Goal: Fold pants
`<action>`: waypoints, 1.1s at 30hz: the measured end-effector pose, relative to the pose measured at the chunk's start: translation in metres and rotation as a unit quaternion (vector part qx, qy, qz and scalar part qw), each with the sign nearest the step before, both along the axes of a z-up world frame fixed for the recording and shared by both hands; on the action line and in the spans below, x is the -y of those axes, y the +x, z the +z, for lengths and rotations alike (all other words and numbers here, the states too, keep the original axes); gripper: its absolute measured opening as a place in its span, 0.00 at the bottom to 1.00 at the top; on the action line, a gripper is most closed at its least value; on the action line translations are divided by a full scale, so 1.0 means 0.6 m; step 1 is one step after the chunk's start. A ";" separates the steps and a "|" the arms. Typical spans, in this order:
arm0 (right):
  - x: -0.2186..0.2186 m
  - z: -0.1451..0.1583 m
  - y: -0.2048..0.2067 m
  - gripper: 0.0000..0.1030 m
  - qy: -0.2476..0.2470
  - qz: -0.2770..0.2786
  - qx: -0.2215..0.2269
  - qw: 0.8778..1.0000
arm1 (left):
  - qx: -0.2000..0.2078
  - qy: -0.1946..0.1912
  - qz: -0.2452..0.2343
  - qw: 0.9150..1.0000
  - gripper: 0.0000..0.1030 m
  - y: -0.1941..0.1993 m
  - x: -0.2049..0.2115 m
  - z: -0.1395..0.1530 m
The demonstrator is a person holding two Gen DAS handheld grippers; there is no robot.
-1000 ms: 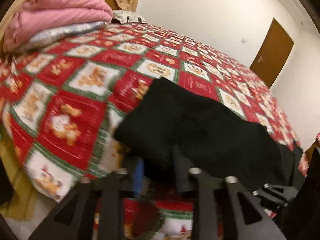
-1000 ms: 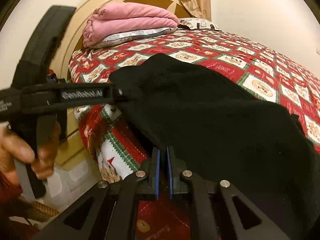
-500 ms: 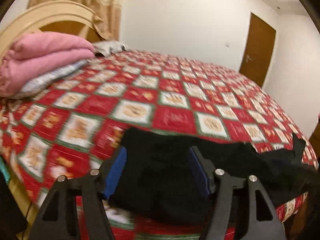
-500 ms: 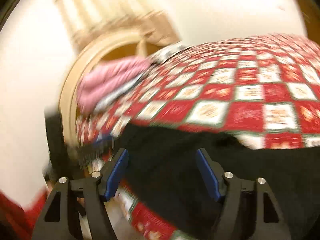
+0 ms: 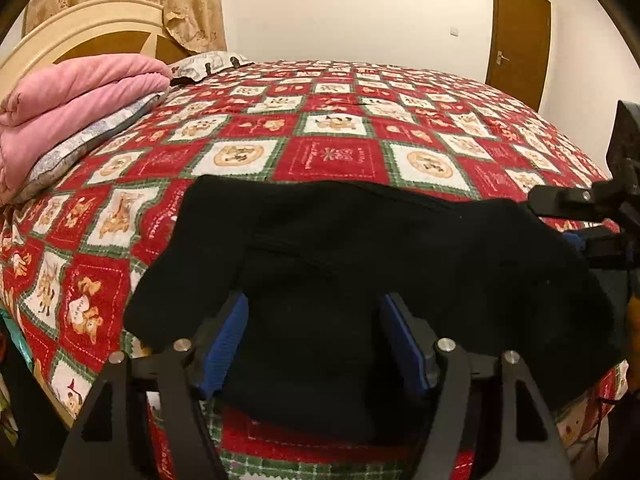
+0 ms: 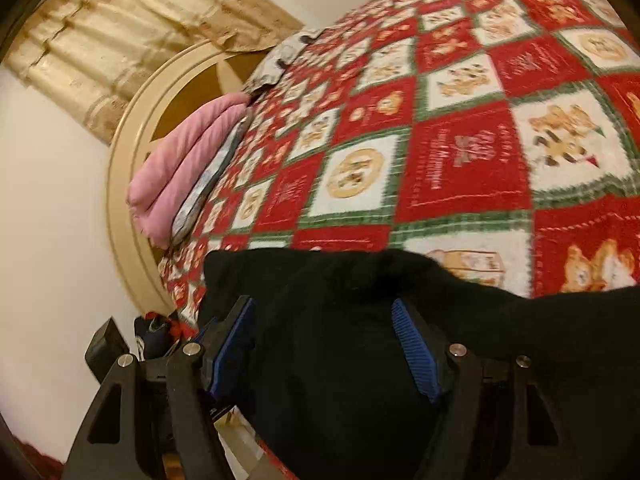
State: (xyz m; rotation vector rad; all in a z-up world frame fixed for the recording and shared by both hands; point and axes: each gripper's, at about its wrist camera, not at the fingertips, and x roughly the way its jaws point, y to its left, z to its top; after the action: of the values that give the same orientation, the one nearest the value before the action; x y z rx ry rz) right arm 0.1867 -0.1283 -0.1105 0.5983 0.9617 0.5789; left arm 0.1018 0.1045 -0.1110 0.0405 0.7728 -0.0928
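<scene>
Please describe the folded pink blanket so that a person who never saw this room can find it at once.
Look at the bed with the red, green and white patchwork quilt, then at its cream arched headboard. Near it, the folded pink blanket lies on a grey patterned pillow. It is the only plain pink thing; the pants are black.

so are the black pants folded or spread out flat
Folded: the black fabric pants lie doubled in a bunched, layered heap at the near edge of the red patchwork bedspread.
</scene>
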 end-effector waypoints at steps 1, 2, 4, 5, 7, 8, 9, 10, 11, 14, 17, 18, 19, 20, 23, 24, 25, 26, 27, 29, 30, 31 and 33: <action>-0.005 0.001 0.003 0.70 -0.001 0.006 0.002 1.000 | 0.000 0.000 0.001 1.000 0.73 0.000 0.001 -0.001; -0.010 0.001 0.013 0.70 0.002 0.013 -0.001 1.000 | 0.000 -0.001 0.001 1.000 0.75 0.000 0.004 -0.001; -0.013 -0.011 0.027 0.70 0.022 0.025 -0.011 0.999 | -0.001 0.001 0.002 1.000 0.76 0.003 0.008 -0.001; -0.014 -0.012 0.036 0.70 0.029 0.029 -0.013 0.999 | -0.002 0.002 0.003 1.000 0.78 0.005 0.009 -0.001; -0.003 -0.003 0.056 0.70 0.057 0.027 -0.006 0.998 | -0.005 0.002 0.004 1.000 0.79 0.009 0.010 -0.001; 0.007 0.000 0.064 0.69 0.078 0.021 -0.006 0.997 | -0.007 0.003 0.003 1.000 0.80 0.011 0.010 0.000; 0.025 -0.001 0.077 0.69 0.119 0.011 -0.014 0.993 | -0.008 0.002 0.003 1.000 0.80 0.012 0.010 0.001; 0.041 -0.007 0.092 0.69 0.158 -0.003 -0.029 0.987 | -0.008 0.002 0.003 1.000 0.81 0.014 0.010 0.001; 0.048 -0.011 0.101 0.69 0.178 -0.013 -0.039 0.983 | -0.008 0.002 0.003 1.000 0.82 0.015 0.011 0.001; 0.060 -0.052 0.141 0.68 0.222 -0.030 -0.088 0.971 | -0.008 0.011 0.000 1.000 0.83 0.021 0.019 0.001; 0.069 -0.071 0.165 0.54 0.239 -0.017 -0.123 0.963 | -0.006 0.022 -0.005 1.000 0.85 0.023 0.023 0.000; 0.070 -0.069 0.171 0.52 0.236 -0.003 -0.129 0.963 | -0.007 0.021 -0.006 1.000 0.85 0.024 0.021 0.000; 0.071 -0.062 0.176 0.50 0.217 0.012 -0.134 0.967 | -0.008 0.019 -0.007 1.000 0.85 0.025 0.019 0.000; 0.074 -0.058 0.178 0.50 0.196 0.022 -0.139 0.970 | -0.009 0.019 -0.007 1.000 0.85 0.026 0.019 0.001; 0.113 -0.042 0.164 0.41 0.134 0.005 -0.131 0.982 | -0.010 0.020 -0.006 1.000 0.86 0.027 0.019 0.001; 0.144 -0.026 0.154 0.43 0.091 -0.036 -0.106 0.990 | -0.011 0.021 -0.004 1.000 0.86 0.028 0.019 0.001; 0.190 -0.007 0.138 0.43 0.069 -0.086 -0.080 0.991 | -0.010 0.020 -0.003 1.000 0.87 0.027 0.019 0.000; 0.225 0.010 0.117 0.43 0.059 -0.122 -0.062 0.989 | -0.011 0.021 -0.003 1.000 0.87 0.028 0.020 0.000; 0.247 0.027 0.097 0.43 0.046 -0.141 -0.042 0.988 | -0.012 0.022 -0.002 1.000 0.87 0.029 0.021 0.001; 0.278 0.067 0.042 0.43 -0.031 -0.176 -0.005 0.984 | -0.014 0.022 0.000 1.000 0.87 0.030 0.021 0.000; 0.287 0.079 0.021 0.43 -0.068 -0.190 0.004 0.979 | -0.015 0.021 0.001 1.000 0.87 0.031 0.022 0.001; 0.301 0.091 -0.002 0.43 -0.114 -0.212 0.008 0.971 | -0.016 0.021 0.004 1.000 0.88 0.032 0.022 0.001; 0.347 0.103 -0.034 0.43 -0.187 -0.273 -0.009 0.944 | -0.017 0.022 0.008 1.000 0.88 0.033 0.024 0.000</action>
State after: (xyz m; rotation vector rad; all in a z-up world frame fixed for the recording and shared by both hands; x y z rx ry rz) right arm 0.1663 -0.3365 -0.0486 0.4955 0.8438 -0.1056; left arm 0.1213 0.0902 -0.1108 0.0744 0.8093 -0.0616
